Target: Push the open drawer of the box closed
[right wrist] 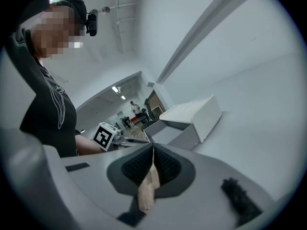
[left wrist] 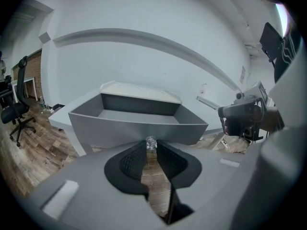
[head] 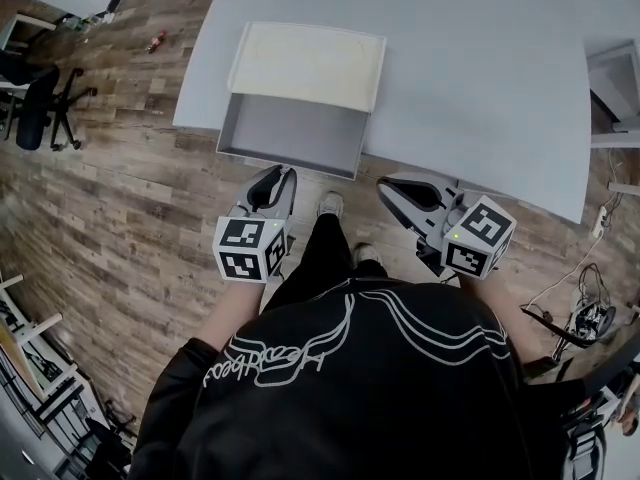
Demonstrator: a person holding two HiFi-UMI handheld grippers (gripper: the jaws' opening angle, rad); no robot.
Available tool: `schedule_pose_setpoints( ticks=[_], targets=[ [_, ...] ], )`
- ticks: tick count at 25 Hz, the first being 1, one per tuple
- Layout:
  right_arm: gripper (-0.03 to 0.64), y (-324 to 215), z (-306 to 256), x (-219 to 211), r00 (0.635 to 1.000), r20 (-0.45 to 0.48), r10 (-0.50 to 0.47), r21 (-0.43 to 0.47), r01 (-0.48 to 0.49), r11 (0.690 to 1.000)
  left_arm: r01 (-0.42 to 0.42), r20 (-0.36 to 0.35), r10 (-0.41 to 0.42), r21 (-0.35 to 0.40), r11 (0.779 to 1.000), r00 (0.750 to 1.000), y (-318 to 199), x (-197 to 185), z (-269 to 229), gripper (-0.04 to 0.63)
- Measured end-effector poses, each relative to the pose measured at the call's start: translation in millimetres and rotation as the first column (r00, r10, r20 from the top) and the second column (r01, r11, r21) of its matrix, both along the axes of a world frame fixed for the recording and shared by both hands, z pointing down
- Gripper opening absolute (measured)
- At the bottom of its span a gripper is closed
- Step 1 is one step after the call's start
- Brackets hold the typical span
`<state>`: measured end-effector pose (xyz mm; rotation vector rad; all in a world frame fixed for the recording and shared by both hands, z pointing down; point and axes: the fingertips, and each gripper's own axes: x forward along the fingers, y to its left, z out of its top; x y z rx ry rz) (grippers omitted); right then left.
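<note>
Box: the cream-topped box (head: 310, 63) sits on the white desk (head: 480, 88), at the near edge.
Drawer: the grey drawer (head: 295, 128) is pulled fully out toward the person and hangs over the wooden floor (head: 130, 218). It is empty.
Knob: a small clear knob (left wrist: 151, 143) shows low on the drawer front, about at its middle.
Left gripper: the left gripper (left wrist: 150, 152) is right up at the drawer front. Its fingers (left wrist: 132, 162) stand a little apart and appear pinched on the clear knob, one on each side.
Right gripper: the right gripper (right wrist: 152, 150) hangs off to the right of the drawer, near the desk edge and touching nothing. Its fingers are clenched together with nothing between them.
Handling, my guess: the thin walls and bare inside suggest a light, fairly stiff drawer that should slide easily. The box looks light too and may skid back on the smooth desk.
Where to press: I would push at the middle of the front panel, at the knob. A square push is best, because pressing one corner could skew the drawer and jam it.
Risk: with so much of the drawer overhanging, any downward pressure could tip the box forward.
</note>
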<state>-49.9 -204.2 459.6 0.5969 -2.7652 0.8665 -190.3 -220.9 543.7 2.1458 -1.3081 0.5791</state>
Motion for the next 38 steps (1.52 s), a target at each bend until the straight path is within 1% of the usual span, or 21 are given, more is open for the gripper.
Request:
schedule_pose_setpoints(
  ticks=[8,13,22,27,32,34,36,38],
  targets=[
    [0.009,-6,3,3,0.999,0.008,0.033,-0.006,-0.033,0.999,-0.026,-0.003,0.026,-0.027,0.999,1.0,-23,1,1,0.074],
    [0.009,-13,2,10,0.998,0.0,0.058,-0.006,-0.058,0.998,-0.043,0.006,0.043,-0.015,0.999,0.999,-49,6,4,0.075],
    [0.009,-31,2,28,0.991,-0.001,0.133,-0.002,-0.133,0.991,-0.06,0.011,0.06,0.0,0.998,0.998,-92,11,6,0.075],
    [0.009,-29,5,40,0.988,-0.002,0.157,-0.001,-0.157,0.988,-0.05,0.011,0.05,-0.005,0.999,0.999,-99,14,7,0.075],
    [0.009,-20,2,49,0.988,-0.003,0.157,0.01,-0.157,0.988,-0.052,0.025,0.051,0.014,0.999,0.998,-99,17,11,0.081],
    [0.009,-20,-4,52,0.99,-0.004,0.144,0.029,-0.144,0.989,-0.026,0.001,0.026,0.017,1.0,1.0,-99,17,9,0.104],
    [0.009,-17,-14,53,0.992,0.003,0.124,0.049,-0.124,0.991,0.004,-0.044,-0.004,0.003,1.0,0.999,-94,17,5,0.14],
    [0.009,-13,-25,53,0.995,0.015,0.102,0.07,-0.103,0.992,0.021,-0.076,-0.021,-0.001,1.0,0.997,-83,19,-4,0.147]
  ],
)
